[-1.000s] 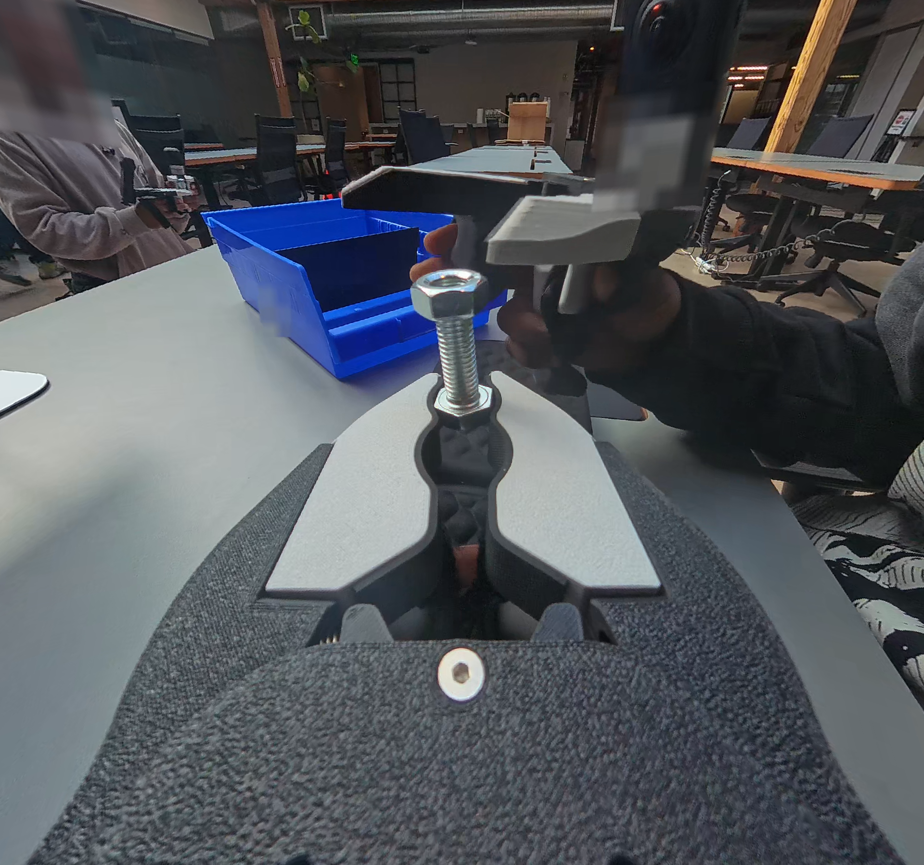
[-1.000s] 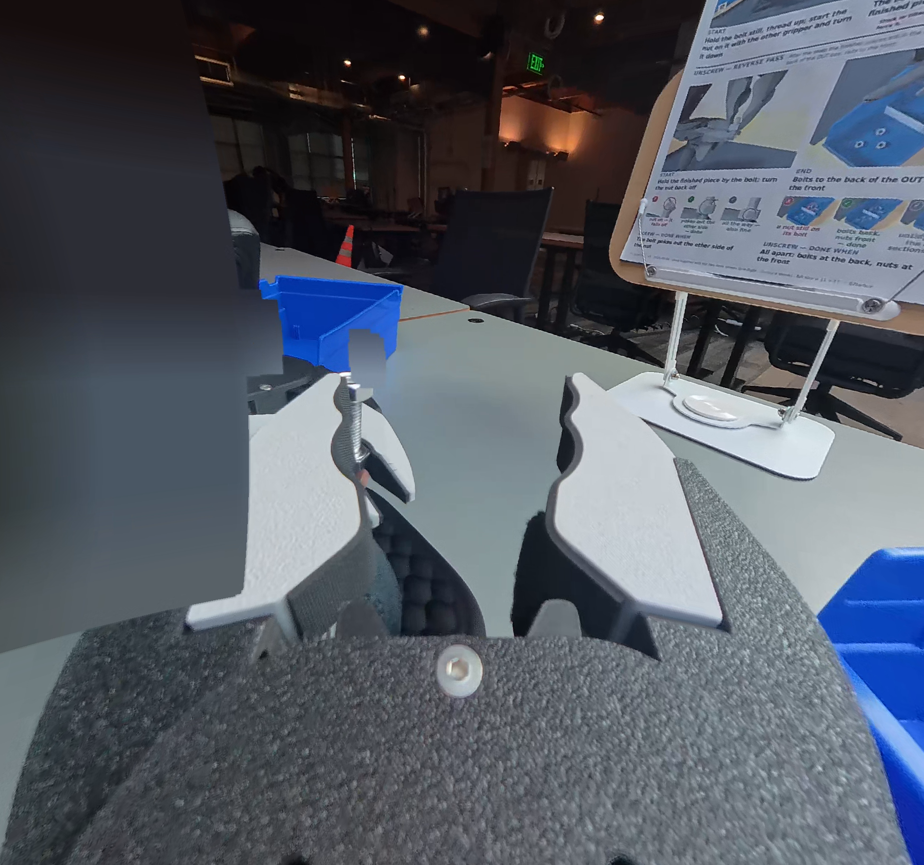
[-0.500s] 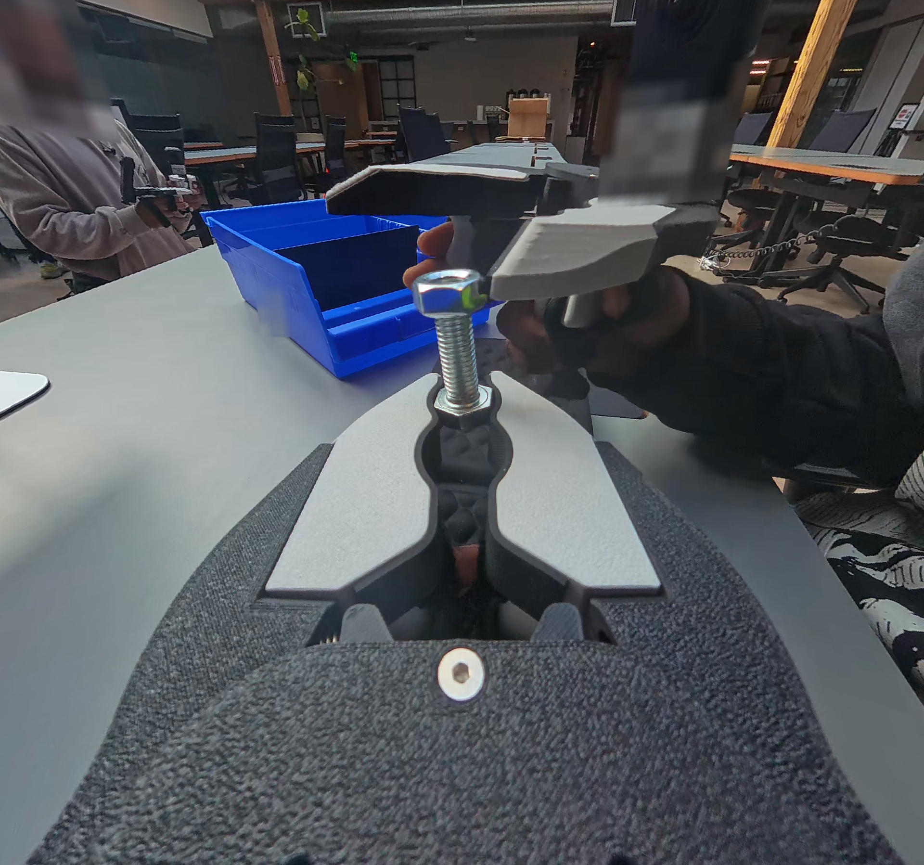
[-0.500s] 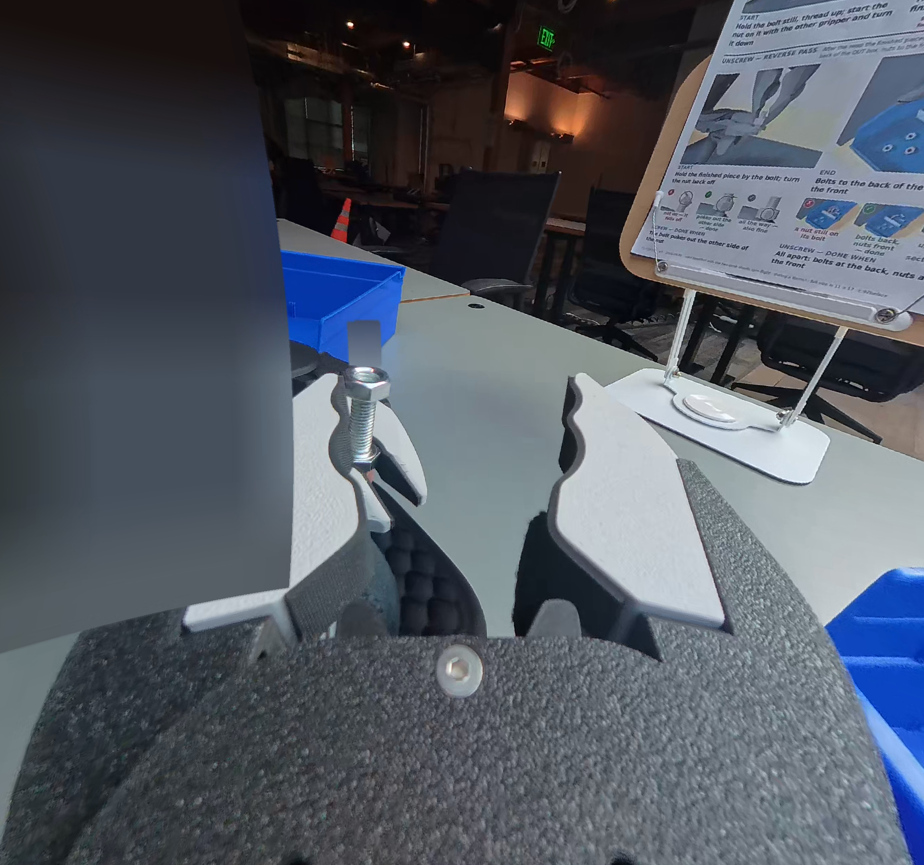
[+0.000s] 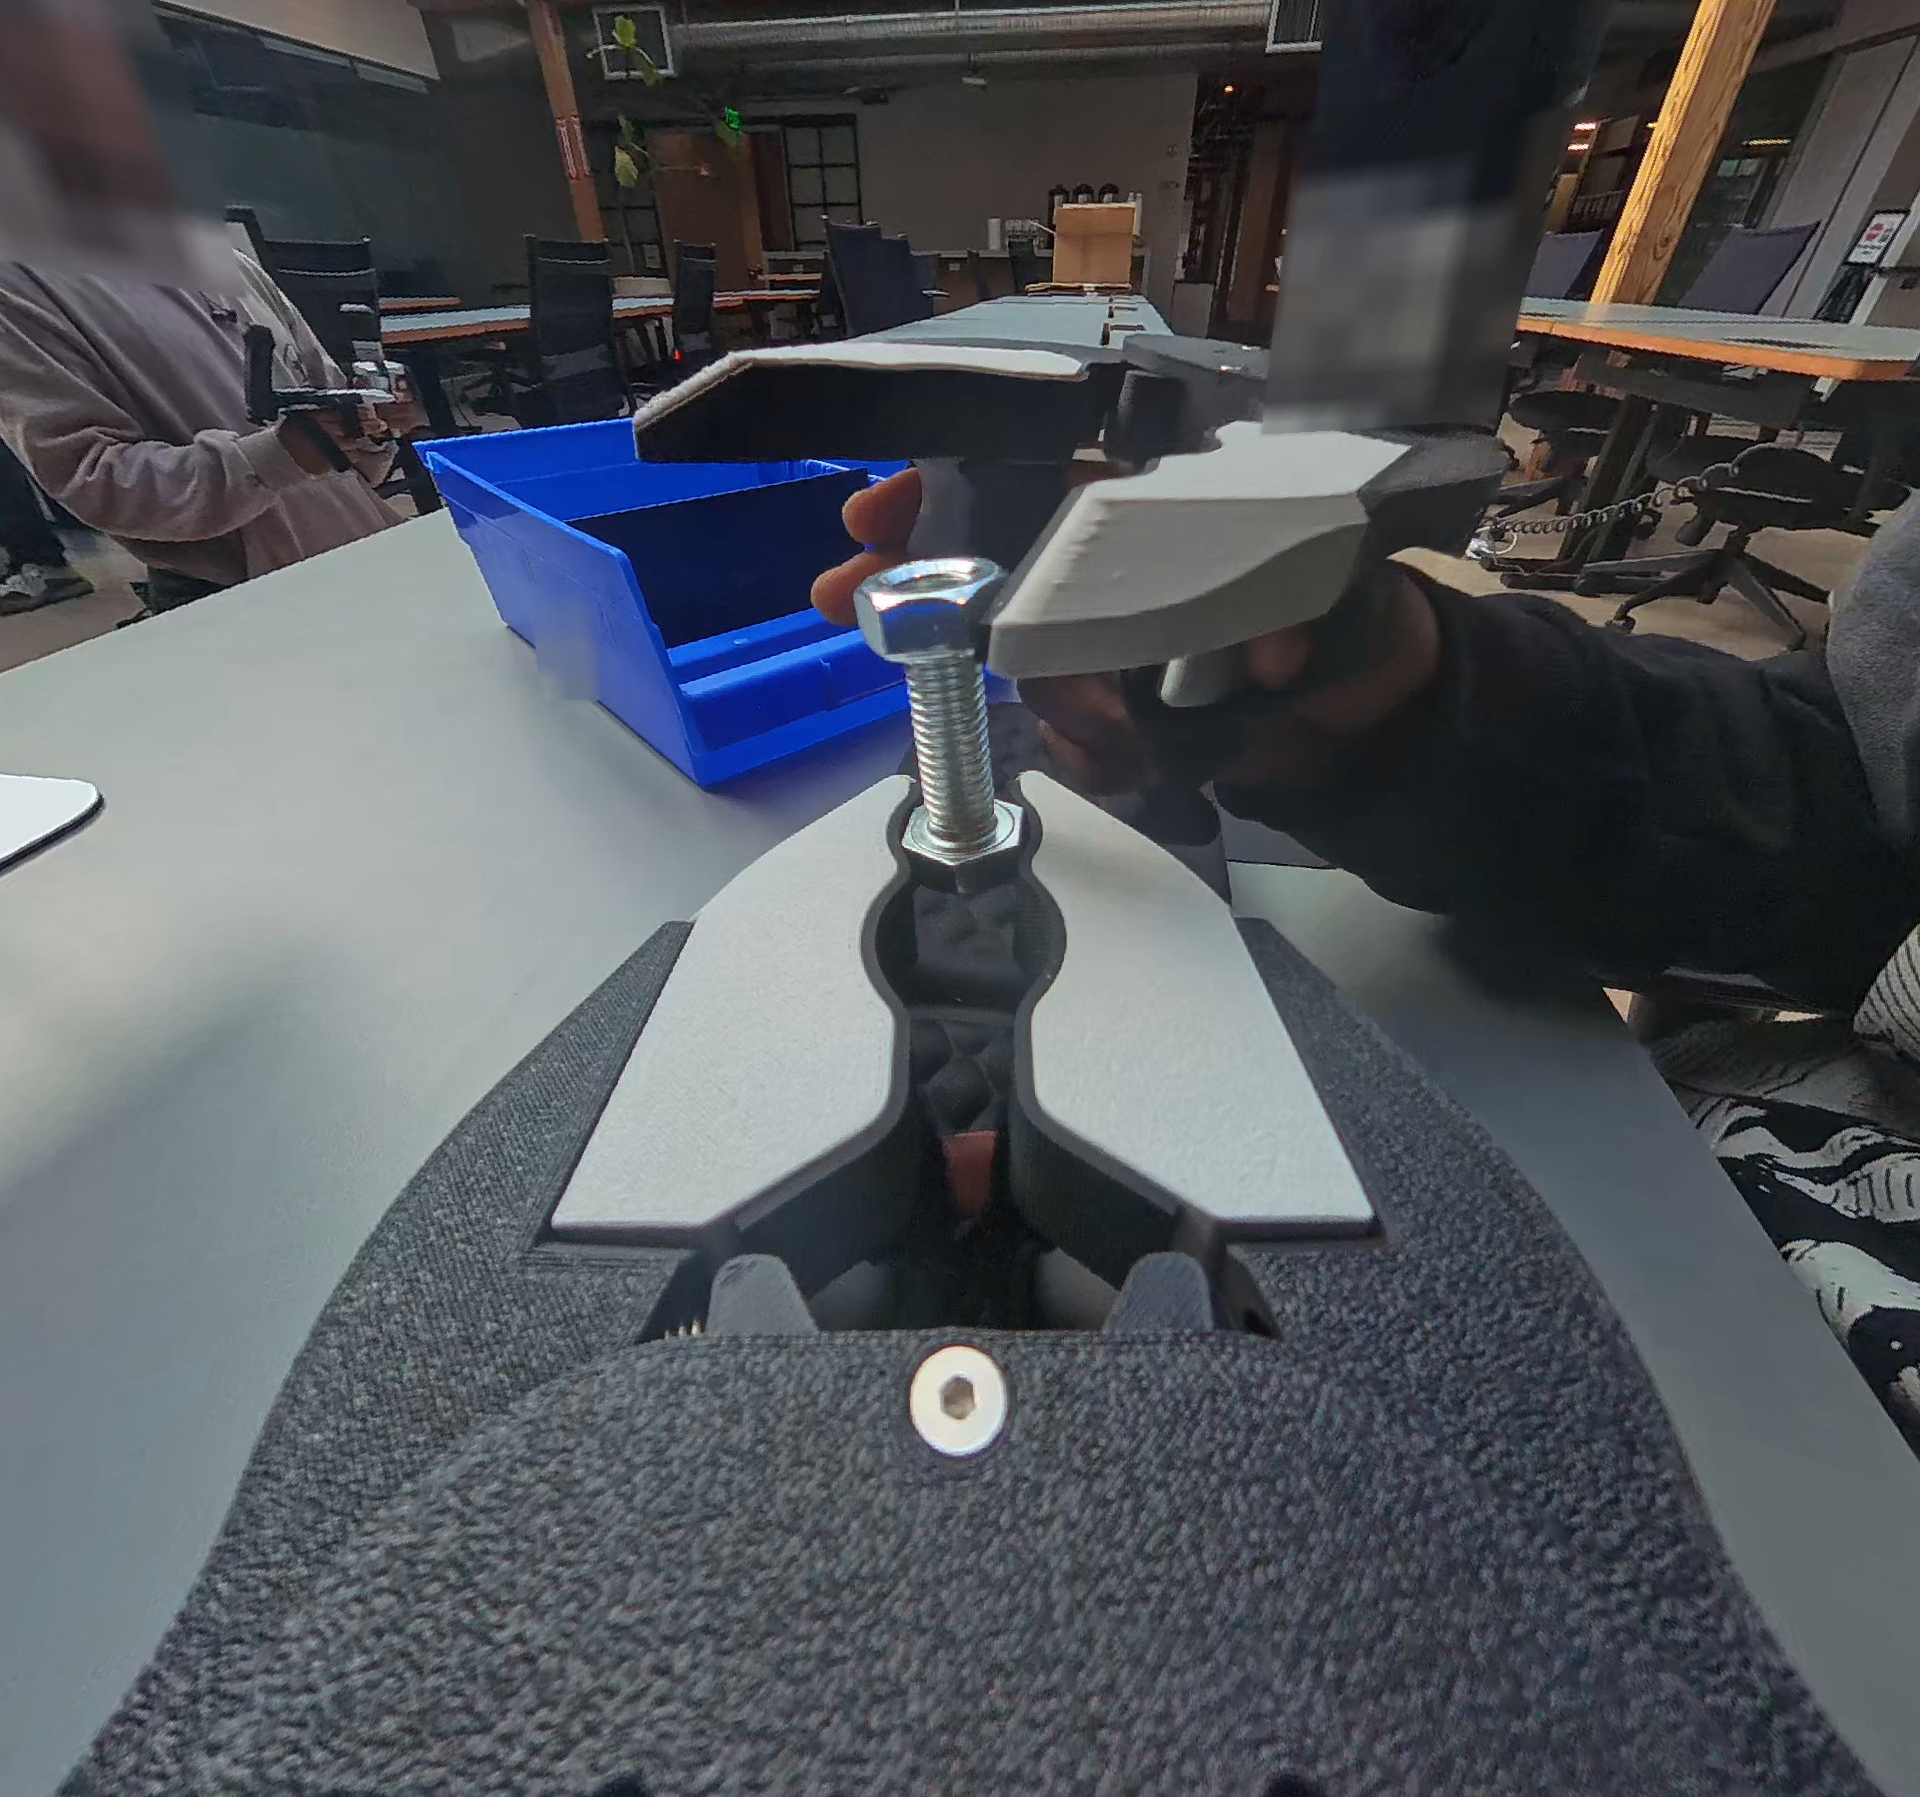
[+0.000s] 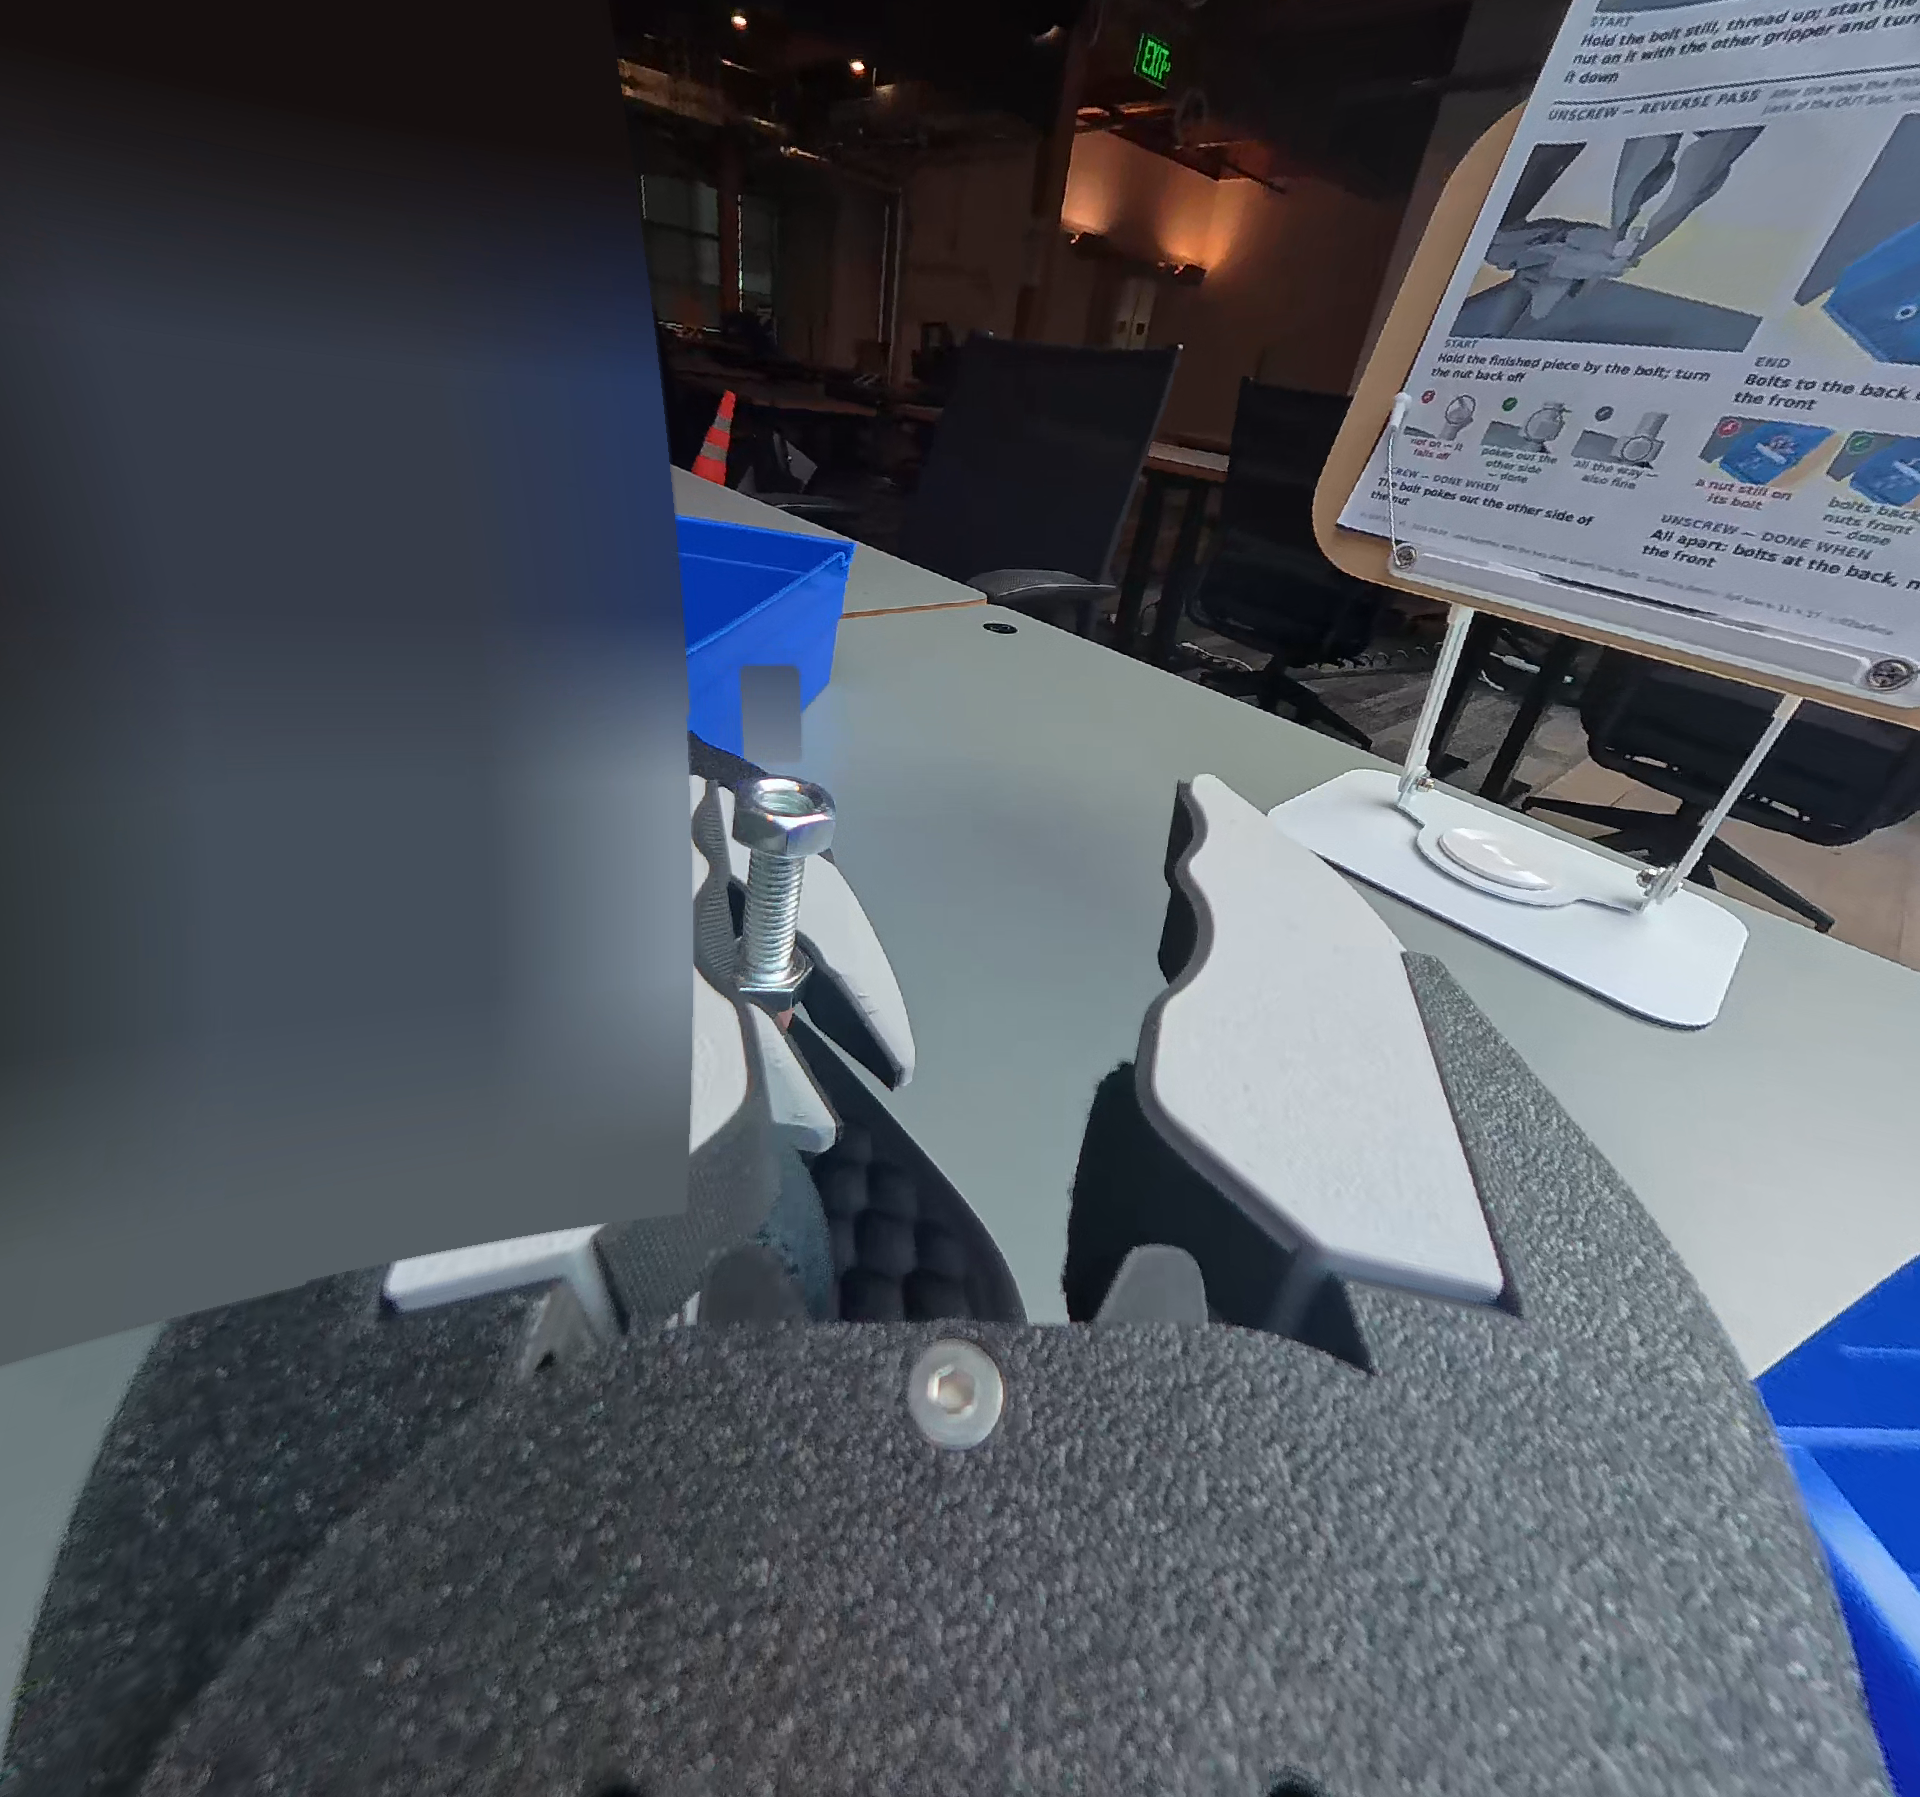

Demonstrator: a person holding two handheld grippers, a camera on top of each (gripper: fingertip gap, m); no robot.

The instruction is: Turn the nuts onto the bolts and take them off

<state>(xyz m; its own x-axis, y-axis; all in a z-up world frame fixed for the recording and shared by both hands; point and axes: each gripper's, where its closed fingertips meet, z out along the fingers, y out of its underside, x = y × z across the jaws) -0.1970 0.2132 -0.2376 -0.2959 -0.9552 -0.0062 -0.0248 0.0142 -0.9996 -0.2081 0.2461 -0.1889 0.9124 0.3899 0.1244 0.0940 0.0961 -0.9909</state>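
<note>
Bolt (image 5: pixel 948 748) upright, silver, nut (image 5: pixel 928 604) atop | left tongs (image 5: pixel 961 817) clamp bolt | right tongs (image 6: pixel 935 916) wide.

The left gripper (image 5: pixel 961 817) points forward, level over the surface, its two grey fingers (image 5: pixel 769 1041) drawn close together at the tips. The right gripper (image 5: pixel 831 521) enters from the right, held in a hand (image 5: pixel 1247 687) with a dark sleeve. Its jaws stand wide apart, one finger far, the other finger (image 5: pixel 1174 568) near.
</note>
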